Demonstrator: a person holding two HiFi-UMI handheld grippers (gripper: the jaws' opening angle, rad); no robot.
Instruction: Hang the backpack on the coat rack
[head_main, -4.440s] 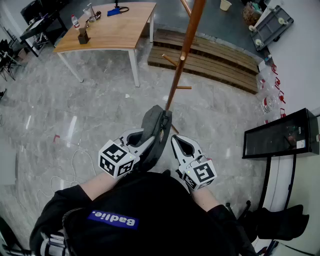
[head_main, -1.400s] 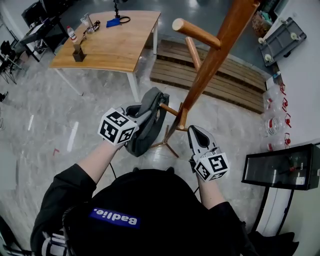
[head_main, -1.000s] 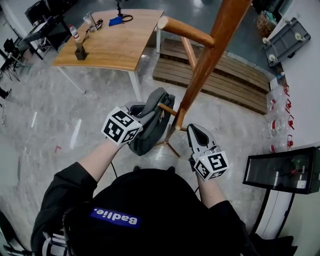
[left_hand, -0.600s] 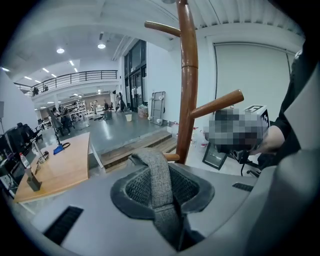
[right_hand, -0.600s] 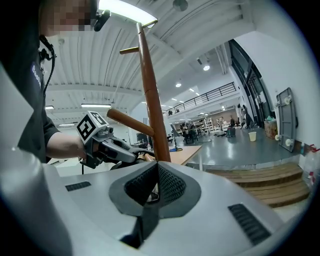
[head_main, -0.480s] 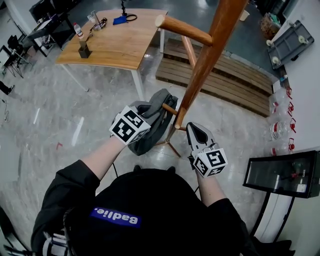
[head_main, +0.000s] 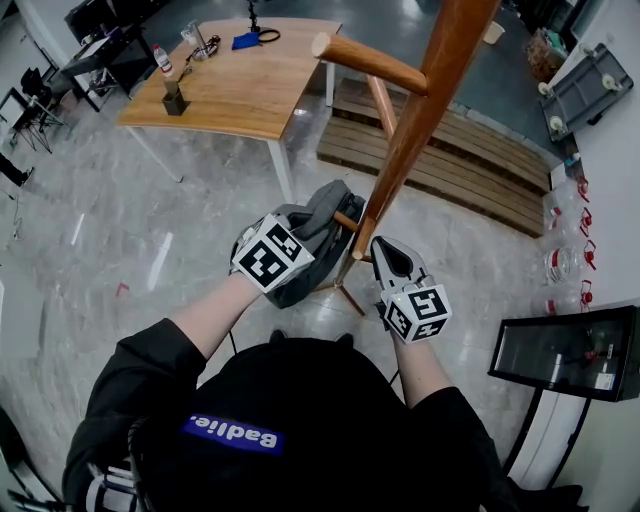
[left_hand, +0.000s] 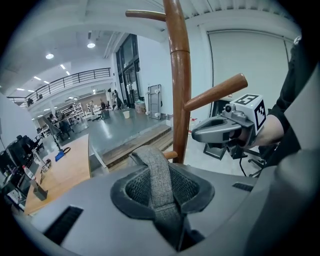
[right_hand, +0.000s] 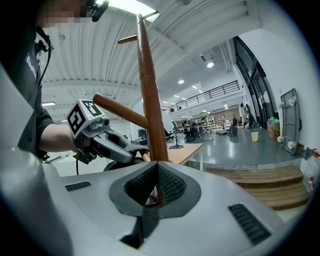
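Observation:
The grey backpack (head_main: 318, 228) hangs from its top strap (left_hand: 156, 186), and my left gripper (head_main: 300, 225) is shut on that strap. The strap runs up between the left pads, seen in the left gripper view. The brown wooden coat rack (head_main: 420, 110) stands just right of the bag. A short low peg (head_main: 346, 220) touches the bag's top, and its tip (left_hand: 170, 155) shows behind the strap. A longer peg (head_main: 368, 62) juts out higher up. My right gripper (head_main: 381, 246) is shut on nothing, close beside the pole at the low peg.
A wooden table (head_main: 240, 90) with small items stands at the back left. A slatted wooden platform (head_main: 455, 165) lies behind the rack. The rack's feet (head_main: 345, 292) spread on the tiled floor below my hands. A black glass-fronted case (head_main: 565, 350) is at the right.
My left gripper has carried the backpack right and slightly up, against the rack's low peg. The right gripper has shifted only a little beside the pole.

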